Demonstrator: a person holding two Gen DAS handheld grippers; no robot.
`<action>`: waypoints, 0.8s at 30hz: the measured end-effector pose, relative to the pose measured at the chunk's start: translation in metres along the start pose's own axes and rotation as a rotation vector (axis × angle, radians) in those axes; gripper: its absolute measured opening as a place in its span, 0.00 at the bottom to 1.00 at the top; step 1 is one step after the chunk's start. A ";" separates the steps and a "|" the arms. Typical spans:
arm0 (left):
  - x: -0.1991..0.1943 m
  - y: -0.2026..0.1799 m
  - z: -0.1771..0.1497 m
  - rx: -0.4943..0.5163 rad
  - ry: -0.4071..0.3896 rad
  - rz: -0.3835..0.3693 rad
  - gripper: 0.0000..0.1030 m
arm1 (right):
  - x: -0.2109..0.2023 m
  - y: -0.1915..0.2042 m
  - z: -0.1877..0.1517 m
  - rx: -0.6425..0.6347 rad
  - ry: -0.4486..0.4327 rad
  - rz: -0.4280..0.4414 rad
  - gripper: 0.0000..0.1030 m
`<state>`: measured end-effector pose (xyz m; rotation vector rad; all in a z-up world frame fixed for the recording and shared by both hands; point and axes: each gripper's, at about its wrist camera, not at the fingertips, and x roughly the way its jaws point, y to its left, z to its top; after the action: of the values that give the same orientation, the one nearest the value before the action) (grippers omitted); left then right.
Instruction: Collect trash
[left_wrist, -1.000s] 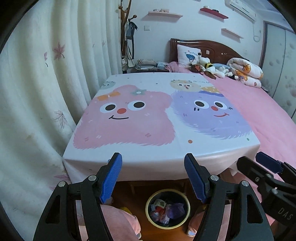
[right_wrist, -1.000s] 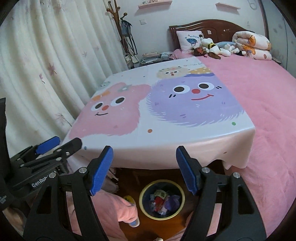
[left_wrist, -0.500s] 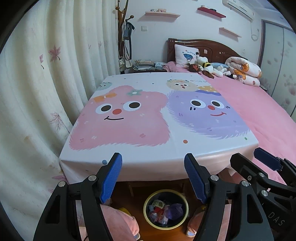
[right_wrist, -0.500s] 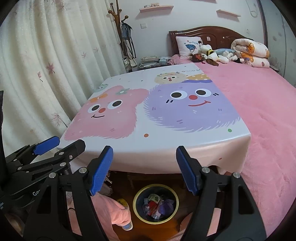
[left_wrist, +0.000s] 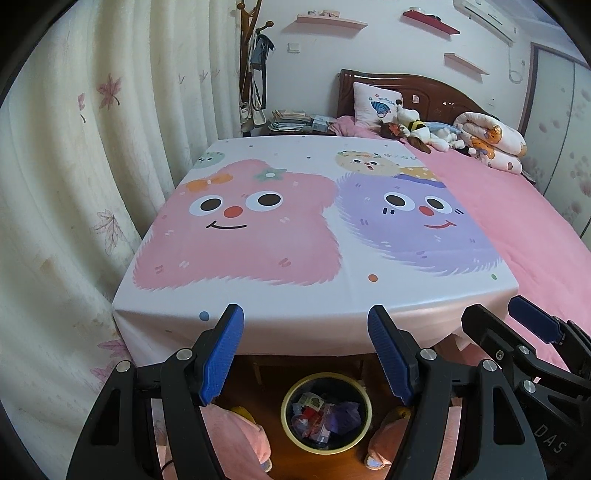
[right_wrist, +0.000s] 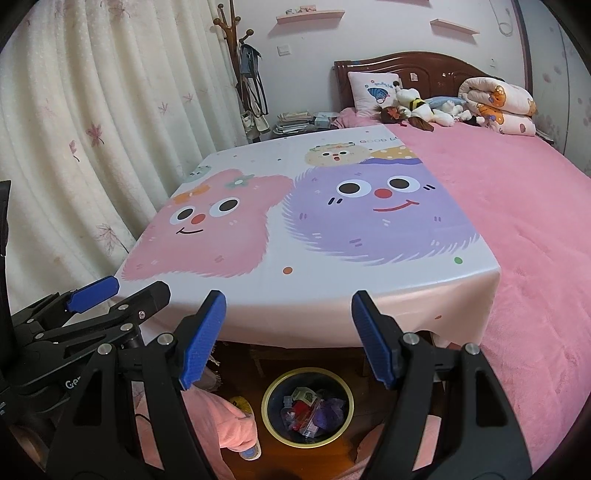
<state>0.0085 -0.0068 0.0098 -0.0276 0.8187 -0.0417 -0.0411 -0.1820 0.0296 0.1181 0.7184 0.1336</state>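
A round bin with a yellow rim (left_wrist: 286, 417) (right_wrist: 266, 411) stands on the wooden floor under the table's near edge, holding several wrappers and bags (left_wrist: 325, 415) (right_wrist: 308, 410). My left gripper (left_wrist: 306, 325) is open and empty, held above the bin in front of the table edge; it also shows in the right wrist view (right_wrist: 122, 288). My right gripper (right_wrist: 289, 308) is open and empty beside it, seen at the right of the left wrist view (left_wrist: 496, 312). The cartoon tablecloth (left_wrist: 295, 229) (right_wrist: 314, 221) has nothing on it.
A pink bed (right_wrist: 517, 206) with plush toys (right_wrist: 417, 107) and a rolled quilt adjoins the table on the right. Cream curtains (left_wrist: 74, 166) hang on the left. A coat rack (left_wrist: 255, 74) and stacked books stand at the back. Pink slippers (left_wrist: 236, 432) lie by the bin.
Both grippers have risen and drawn back a little, so more of the tabletop shows and the bin sits lower in view. Both have stayed open.
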 end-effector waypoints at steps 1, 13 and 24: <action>0.001 0.001 0.000 -0.003 0.001 -0.001 0.69 | 0.000 0.000 0.000 0.000 -0.001 0.000 0.66; 0.002 0.005 0.000 -0.009 0.003 -0.002 0.69 | 0.003 0.000 0.000 0.000 -0.004 -0.005 0.66; 0.001 0.005 0.000 -0.009 0.001 -0.001 0.69 | 0.003 0.001 0.000 0.000 -0.003 -0.004 0.66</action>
<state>0.0095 -0.0015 0.0086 -0.0367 0.8201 -0.0387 -0.0384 -0.1807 0.0276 0.1168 0.7155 0.1295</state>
